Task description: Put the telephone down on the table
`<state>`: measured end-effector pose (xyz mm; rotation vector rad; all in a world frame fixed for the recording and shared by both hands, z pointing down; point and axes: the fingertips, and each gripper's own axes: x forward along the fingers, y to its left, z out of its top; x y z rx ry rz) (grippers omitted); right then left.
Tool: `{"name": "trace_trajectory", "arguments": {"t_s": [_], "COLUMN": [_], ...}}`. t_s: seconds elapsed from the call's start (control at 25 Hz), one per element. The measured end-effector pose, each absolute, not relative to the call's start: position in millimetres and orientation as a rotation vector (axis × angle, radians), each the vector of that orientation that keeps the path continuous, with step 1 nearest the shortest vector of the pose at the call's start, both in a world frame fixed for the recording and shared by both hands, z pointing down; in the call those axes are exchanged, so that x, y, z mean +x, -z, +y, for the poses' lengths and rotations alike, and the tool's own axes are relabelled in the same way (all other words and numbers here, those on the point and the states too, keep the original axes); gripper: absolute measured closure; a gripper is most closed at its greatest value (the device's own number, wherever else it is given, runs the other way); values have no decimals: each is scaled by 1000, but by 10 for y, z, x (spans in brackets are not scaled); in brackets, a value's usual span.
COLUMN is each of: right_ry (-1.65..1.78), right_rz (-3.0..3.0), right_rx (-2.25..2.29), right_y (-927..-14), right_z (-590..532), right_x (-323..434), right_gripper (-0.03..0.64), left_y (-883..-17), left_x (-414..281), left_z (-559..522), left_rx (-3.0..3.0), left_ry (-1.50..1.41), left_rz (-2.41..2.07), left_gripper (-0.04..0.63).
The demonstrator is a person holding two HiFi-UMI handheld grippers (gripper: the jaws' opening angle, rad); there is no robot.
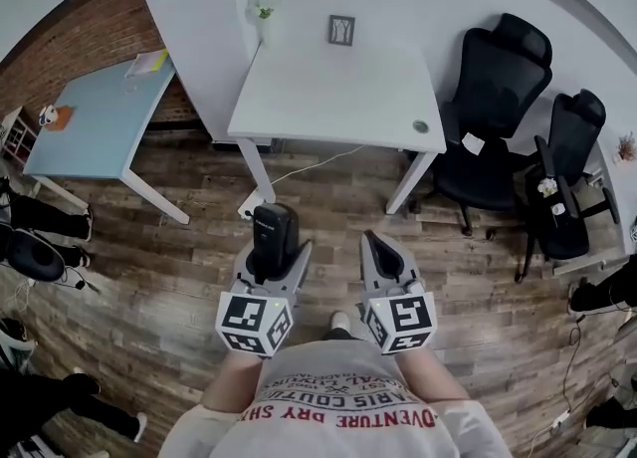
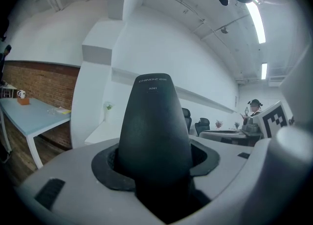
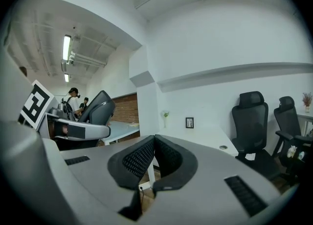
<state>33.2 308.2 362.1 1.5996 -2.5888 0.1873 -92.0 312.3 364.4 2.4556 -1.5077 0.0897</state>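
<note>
The telephone (image 1: 272,235) is a black handset standing upright between the jaws of my left gripper (image 1: 274,255), which is shut on it. In the left gripper view the telephone (image 2: 154,126) fills the middle, its rounded top pointing up, with the pads of the left gripper (image 2: 155,165) hugging its lower part. My right gripper (image 1: 379,249) hangs beside it over the wooden floor, shut and empty; its ribbed pads (image 3: 139,158) meet at the tip. The white table (image 1: 338,98) stands ahead, a step beyond both grippers.
On the white table's far edge are a small plant (image 1: 262,13) and a picture frame (image 1: 341,30). Two black office chairs (image 1: 498,98) stand to its right. A light blue table (image 1: 90,117) is at the left. People's legs show at the left edge.
</note>
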Motion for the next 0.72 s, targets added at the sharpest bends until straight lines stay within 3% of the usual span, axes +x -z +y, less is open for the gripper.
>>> {"name": "trace_trajectory", "arguments": {"t_s": [0.32,0.72], "right_ry": [-217,-216], "right_rz": [-2604,-2575], "right_rx": [1571,1586], "right_y": [-3691,-3807], "right_z": [2432,1802], "right_x": [906,1072], "right_gripper": [592,592], "left_y": [-3649,-3733], "left_x": [-323,-151], "left_z": [2483,1821], "left_rx": [2459,2498], "left_ry": [-125,-210], "left_rz": [-1531,-1541], "left_gripper": [310,310]}}
